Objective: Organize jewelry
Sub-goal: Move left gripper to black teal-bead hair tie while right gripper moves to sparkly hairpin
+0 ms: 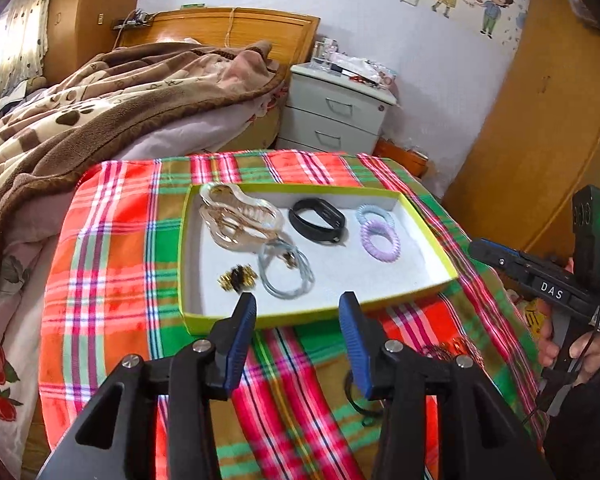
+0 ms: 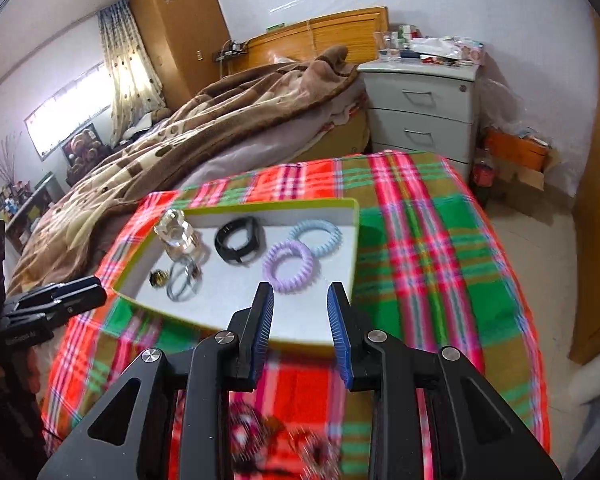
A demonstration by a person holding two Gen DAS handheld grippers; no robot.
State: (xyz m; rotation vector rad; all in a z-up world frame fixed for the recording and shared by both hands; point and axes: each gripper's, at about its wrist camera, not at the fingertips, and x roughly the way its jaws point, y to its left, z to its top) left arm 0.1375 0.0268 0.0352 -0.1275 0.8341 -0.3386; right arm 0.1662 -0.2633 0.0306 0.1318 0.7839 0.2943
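Most jewelry lies in the tray (image 1: 420, 276); blurred pieces (image 2: 260, 436) at lower frame remain on the desk (image 2: 440, 240); both grippers' jaws are empty, left gripper (image 1: 298, 306) wide, right gripper (image 2: 300, 296) narrower.

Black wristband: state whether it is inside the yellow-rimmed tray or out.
Inside: the black wristband lies on the yellow-rimmed tray's white floor.

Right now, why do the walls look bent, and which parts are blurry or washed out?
Both wrist views: the fisheye lens bends walls and wardrobes. Right wrist view: the window is blown out white, and the jewelry on the plaid cloth beneath the jaws is smeared. Left wrist view: the tray contents stay fairly sharp.
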